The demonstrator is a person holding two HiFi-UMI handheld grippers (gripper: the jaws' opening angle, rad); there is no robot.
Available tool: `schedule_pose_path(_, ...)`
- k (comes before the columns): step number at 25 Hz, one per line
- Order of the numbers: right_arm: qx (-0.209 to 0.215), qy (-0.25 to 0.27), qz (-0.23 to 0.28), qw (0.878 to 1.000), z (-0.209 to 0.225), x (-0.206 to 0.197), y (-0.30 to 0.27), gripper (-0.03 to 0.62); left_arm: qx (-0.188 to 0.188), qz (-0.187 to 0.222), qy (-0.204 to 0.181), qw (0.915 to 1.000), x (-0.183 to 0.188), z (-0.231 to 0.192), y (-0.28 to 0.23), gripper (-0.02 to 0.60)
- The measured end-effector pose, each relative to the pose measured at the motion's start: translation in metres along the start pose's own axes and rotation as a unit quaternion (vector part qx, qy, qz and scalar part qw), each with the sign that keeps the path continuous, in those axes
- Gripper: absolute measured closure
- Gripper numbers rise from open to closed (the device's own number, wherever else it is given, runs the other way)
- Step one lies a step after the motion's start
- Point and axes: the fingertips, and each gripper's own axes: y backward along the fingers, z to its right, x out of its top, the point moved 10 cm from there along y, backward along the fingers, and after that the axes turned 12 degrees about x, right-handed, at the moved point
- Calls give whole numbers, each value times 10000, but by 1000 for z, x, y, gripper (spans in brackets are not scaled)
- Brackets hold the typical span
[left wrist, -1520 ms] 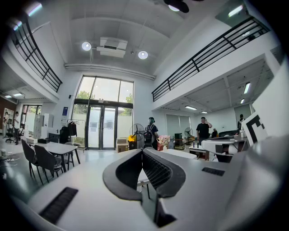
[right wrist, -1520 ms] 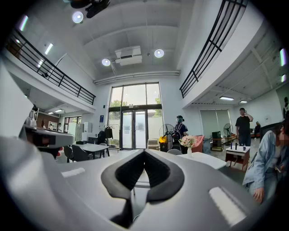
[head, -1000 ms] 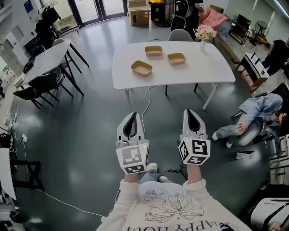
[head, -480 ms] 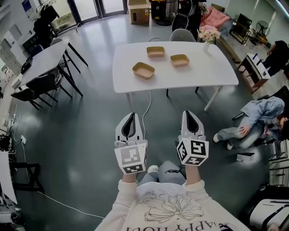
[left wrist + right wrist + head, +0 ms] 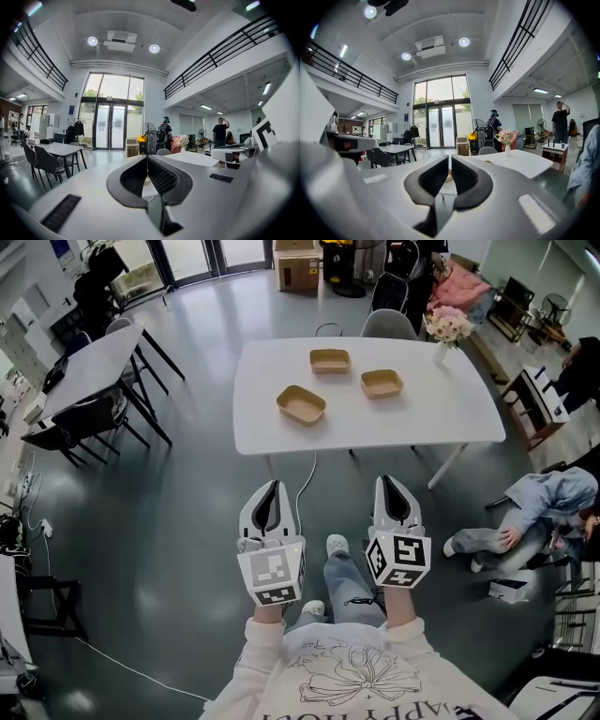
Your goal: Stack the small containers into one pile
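Observation:
Three small tan containers sit apart on the white table in the head view: one near the front left, one at the back, one to the right. Both grippers are held side by side over the floor, well short of the table. My left gripper is shut and empty, its tips meeting. My right gripper shows a narrow gap; its jaws are opening with nothing between them. A container shows faintly beyond the right jaws.
A vase of flowers stands at the table's far right corner, with a chair behind the table. A person sits on the floor at right. Another table with dark chairs is at left. A cable runs across the floor.
The table and its containers have drifted lower and slightly right in the head view as I walk toward them. A foot has stepped forward between the grippers.

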Motion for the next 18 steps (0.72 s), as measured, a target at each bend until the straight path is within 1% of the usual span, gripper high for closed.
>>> schedule_pose_path(12,735,-1,-44,9973,80,38,-161,565,660,-78,24,9978,37,21,-142,574)
schedule_pose_path(18,1035,-95,-150,9945,113,42,-221,563,866,-71,49,9962,46,36,-198,574)
